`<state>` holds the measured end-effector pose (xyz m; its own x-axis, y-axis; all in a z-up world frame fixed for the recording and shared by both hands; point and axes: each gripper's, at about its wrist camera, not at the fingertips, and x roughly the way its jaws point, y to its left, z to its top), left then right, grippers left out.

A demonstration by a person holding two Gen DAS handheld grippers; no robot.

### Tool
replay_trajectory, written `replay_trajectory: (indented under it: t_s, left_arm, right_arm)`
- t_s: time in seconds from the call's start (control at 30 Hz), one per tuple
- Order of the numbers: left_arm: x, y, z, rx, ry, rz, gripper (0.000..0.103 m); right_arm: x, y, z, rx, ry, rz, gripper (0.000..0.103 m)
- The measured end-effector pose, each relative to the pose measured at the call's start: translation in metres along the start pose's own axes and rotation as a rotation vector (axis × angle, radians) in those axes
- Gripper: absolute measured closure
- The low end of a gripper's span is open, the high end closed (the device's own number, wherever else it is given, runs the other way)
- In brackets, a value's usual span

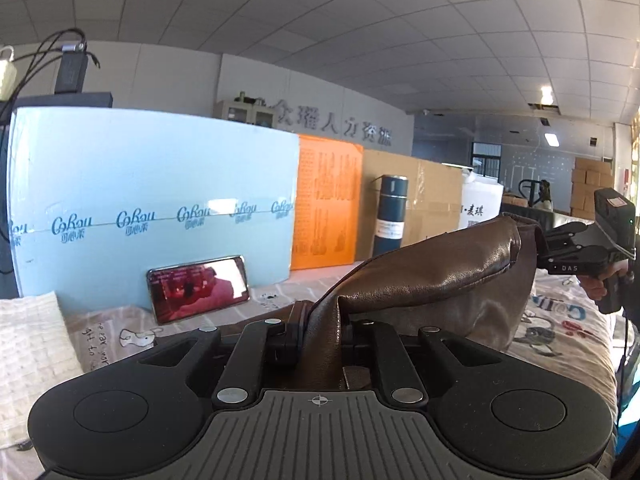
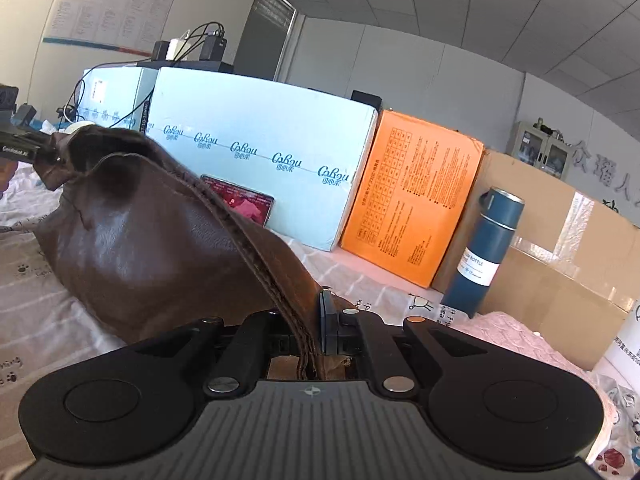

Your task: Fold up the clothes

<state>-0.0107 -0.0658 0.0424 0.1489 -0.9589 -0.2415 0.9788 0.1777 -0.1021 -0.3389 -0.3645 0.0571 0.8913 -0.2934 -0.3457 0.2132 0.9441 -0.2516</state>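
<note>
A brown leather garment (image 1: 432, 276) hangs stretched between my two grippers above a printed bedsheet (image 1: 560, 320). My left gripper (image 1: 320, 336) is shut on one end of it, the leather pinched between the jaws. My right gripper (image 2: 310, 336) is shut on the other end, along a stitched seam (image 2: 256, 252). In the left wrist view the right gripper (image 1: 536, 240) shows at the far right, holding the garment's far edge. In the right wrist view the left gripper (image 2: 44, 148) shows at the far left. The garment's lower part sags toward the sheet.
A phone (image 1: 198, 290) leans against a light blue box (image 1: 152, 200). Beside it stand an orange box (image 1: 326, 200), a dark blue bottle (image 1: 390, 216) and cardboard boxes (image 2: 560, 260). A white textured cloth (image 1: 36, 360) lies at the left.
</note>
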Motion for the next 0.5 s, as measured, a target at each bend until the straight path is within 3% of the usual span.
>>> replay_trajectory:
  t_s: [0.23,0.37,0.43,0.47,0.5]
  left_arm:
    - [0.061,0.048,-0.011,-0.119,0.154,0.006,0.09]
    - [0.078,0.07,-0.019,-0.193,0.189,0.01,0.083]
    - [0.077,0.082,-0.026,-0.27,0.185,0.011,0.065]
    - [0.077,0.089,-0.029,-0.311,0.182,0.011,0.041]
    - [0.075,0.095,-0.032,-0.364,0.171,-0.001,0.023]
  right_arm:
    - [0.07,-0.032,-0.006,0.039,0.114,0.078,0.098]
    - [0.091,-0.043,-0.012,0.079,0.156,0.113,0.096]
    - [0.093,-0.05,-0.016,0.131,0.124,0.093,0.088]
    - [0.093,-0.055,-0.018,0.176,0.102,0.086,0.083]
    - [0.094,-0.058,-0.021,0.219,0.085,0.085,0.067]
